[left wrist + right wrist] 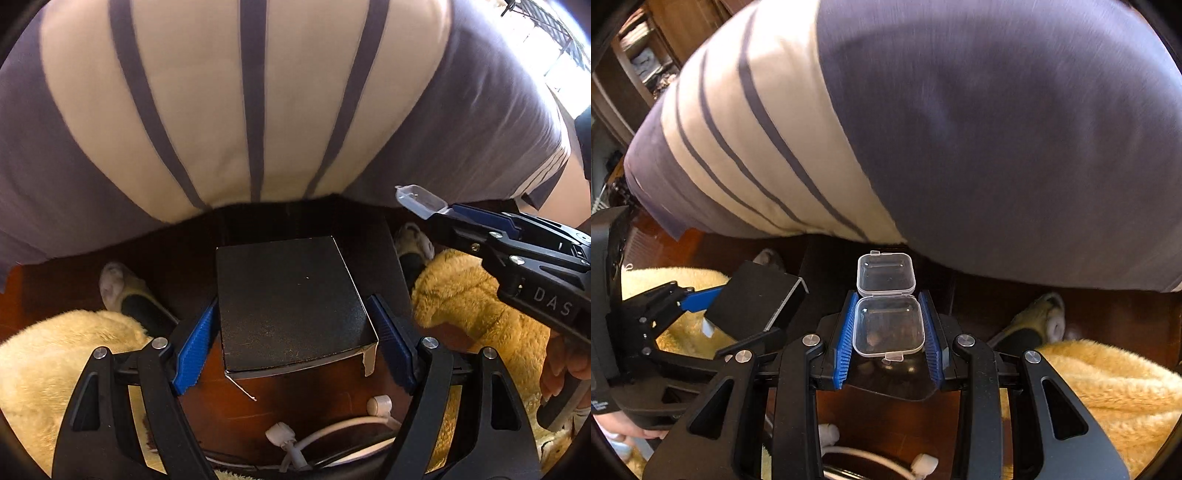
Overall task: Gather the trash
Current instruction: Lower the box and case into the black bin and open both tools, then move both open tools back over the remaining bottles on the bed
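I have both grippers held up close to my own body, with my striped shirt [251, 110] filling the upper part of each wrist view. My left gripper [293, 332] is clamped on a black box [291, 302], its two blue pads pressed against the box's left and right sides; a torn white flap hangs at the box's near right corner and a thin strip dangles below its near edge. From the right wrist view I see that same box [757, 295] off to the left, tilted, with the left gripper's blue finger against it. My right gripper [889, 332] is closed on a small clear plastic case [888, 321], the blue pads gripping the lower half on both sides while its hinged lid stands open above the fingertips. In the left wrist view that case [419, 201] pokes out beyond the right gripper's tips, well apart from the box. Both pieces of trash are in the air, carried, with nothing beneath them but the dark wooden floor [280, 402]. Down there I can see my slippers [114, 284], a fuzzy yellow blanket [476, 295] on either side, and white cables [332, 424] with plugs near the bottom edge.
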Tool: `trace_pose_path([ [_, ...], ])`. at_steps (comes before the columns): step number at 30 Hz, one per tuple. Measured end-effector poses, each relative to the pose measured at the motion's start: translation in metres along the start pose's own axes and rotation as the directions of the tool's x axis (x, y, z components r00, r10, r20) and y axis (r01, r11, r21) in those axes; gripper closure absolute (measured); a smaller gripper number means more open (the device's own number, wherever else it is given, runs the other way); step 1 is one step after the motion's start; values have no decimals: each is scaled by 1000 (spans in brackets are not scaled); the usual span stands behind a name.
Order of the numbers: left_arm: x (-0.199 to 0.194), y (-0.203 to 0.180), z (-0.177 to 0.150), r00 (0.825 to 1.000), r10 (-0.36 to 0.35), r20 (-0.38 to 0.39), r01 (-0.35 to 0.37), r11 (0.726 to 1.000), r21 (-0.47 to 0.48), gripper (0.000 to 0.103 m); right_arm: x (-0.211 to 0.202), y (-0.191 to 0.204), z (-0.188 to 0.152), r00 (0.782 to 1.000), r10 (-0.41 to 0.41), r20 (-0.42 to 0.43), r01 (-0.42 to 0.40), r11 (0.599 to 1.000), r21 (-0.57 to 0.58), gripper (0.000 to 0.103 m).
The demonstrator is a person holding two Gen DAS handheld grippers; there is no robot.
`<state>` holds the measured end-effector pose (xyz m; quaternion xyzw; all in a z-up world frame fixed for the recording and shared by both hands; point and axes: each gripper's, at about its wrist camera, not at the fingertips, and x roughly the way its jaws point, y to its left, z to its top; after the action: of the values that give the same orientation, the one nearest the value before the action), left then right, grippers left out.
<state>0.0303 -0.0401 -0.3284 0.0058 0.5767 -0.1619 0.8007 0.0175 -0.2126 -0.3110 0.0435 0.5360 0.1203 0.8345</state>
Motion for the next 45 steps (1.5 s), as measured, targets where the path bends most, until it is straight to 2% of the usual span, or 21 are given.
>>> trace_pose_path([
  [6,18,4,1,999,-12,-53,13,1000,6,27,21,1,5,998,6,-56,-5,1000,13,69],
  [14,26,5,2,996,-25,-81,25,1000,1,26,27,-1,17,998,26,-62,-25,1000,15,67],
  [16,25,5,2,997,-23,-79,23,1000,-1,21,25,-2,19,998,19,-54,-18,1000,19,61],
  [19,18,6,3,998,-11,-64,11,1000,-1,19,16,-3,22,1000,9,-29,-8,1000,25,56],
  [26,-13,5,9,1000,2,14,-2,1000,-8,14,-25,-10,29,994,-49,95,44,998,50,22],
  [31,-53,4,17,993,13,118,-12,1000,-6,14,-64,-13,33,974,-75,216,65,996,53,19],
  [33,-68,1,22,989,19,150,-20,1000,1,14,-83,-12,36,959,-83,272,70,996,55,17],
  [38,-113,0,42,964,41,262,-45,999,10,14,-129,-10,48,912,-91,399,81,996,42,14],
  [45,-160,-3,73,922,74,381,-89,996,22,14,-161,-11,75,868,-99,487,97,995,29,11],
])
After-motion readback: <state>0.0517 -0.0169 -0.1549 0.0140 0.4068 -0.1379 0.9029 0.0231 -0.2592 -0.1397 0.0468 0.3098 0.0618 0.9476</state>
